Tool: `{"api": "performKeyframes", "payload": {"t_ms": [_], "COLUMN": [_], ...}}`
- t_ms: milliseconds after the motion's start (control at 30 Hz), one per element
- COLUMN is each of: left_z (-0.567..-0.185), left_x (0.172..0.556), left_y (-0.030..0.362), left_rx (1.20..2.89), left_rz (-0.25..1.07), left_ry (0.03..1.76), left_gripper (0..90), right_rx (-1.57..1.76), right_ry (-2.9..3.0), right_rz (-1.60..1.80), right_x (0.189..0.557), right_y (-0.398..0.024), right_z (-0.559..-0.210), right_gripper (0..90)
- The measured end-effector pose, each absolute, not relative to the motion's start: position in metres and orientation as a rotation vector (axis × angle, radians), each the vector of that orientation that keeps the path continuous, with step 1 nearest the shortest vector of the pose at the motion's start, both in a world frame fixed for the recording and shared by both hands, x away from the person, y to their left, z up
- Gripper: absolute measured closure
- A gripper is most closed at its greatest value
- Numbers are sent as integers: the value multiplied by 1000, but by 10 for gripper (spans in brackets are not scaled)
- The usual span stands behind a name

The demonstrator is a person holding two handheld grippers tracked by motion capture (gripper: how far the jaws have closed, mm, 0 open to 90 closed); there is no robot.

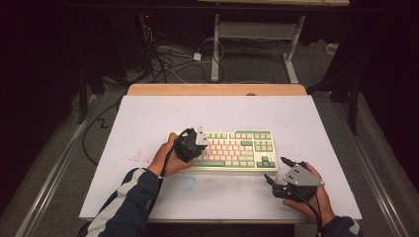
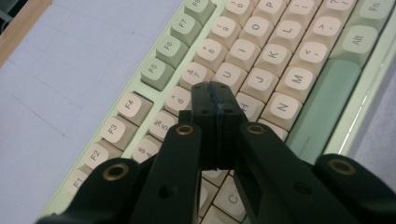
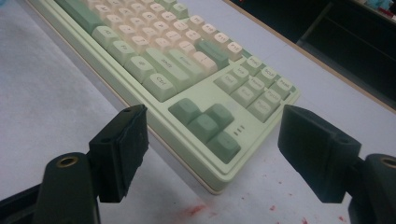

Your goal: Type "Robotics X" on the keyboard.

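Observation:
A pale green keyboard (image 1: 237, 148) with cream and green keys lies across the middle of the white table cover. My left gripper (image 1: 191, 143) hangs over the keyboard's left half, held by a hand in a striped sleeve. In the left gripper view its jaws (image 2: 212, 93) are pressed together with nothing between them, tips just above the cream letter keys (image 2: 261, 79). My right gripper (image 1: 275, 168) rests off the keyboard's near right corner. Its jaws (image 3: 215, 140) stand wide apart and empty, facing the arrow keys (image 3: 205, 123).
The white cover (image 1: 148, 118) lies on a wooden table (image 1: 217, 89). Red specks (image 1: 134, 158) mark it left of the keyboard, and a faint blue smudge (image 1: 189, 182) sits near the front edge. Cables (image 1: 168, 59) and desk legs (image 1: 215, 49) stand on the floor beyond.

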State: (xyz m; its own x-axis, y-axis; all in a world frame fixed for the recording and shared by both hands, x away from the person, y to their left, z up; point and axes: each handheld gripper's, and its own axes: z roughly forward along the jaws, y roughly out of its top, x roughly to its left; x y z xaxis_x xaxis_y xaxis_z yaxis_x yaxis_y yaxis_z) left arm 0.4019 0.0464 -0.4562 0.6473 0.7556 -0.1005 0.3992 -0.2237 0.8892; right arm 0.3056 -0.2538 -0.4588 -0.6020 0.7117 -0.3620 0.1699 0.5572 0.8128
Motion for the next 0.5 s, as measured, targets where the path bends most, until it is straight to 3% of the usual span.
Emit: {"api": "performKeyframes", "payload": {"t_ms": [500], "left_z": [-464], "left_x": [413], "left_y": [47], "left_rx": [1848], "left_rz": [438], "left_ry": [959], "left_gripper": [867], "right_rx": [705], "right_ry": [2102], "right_rz": [987], "right_x": [306], "right_y": [-253], "right_z": [-460], "right_gripper": [252]}}
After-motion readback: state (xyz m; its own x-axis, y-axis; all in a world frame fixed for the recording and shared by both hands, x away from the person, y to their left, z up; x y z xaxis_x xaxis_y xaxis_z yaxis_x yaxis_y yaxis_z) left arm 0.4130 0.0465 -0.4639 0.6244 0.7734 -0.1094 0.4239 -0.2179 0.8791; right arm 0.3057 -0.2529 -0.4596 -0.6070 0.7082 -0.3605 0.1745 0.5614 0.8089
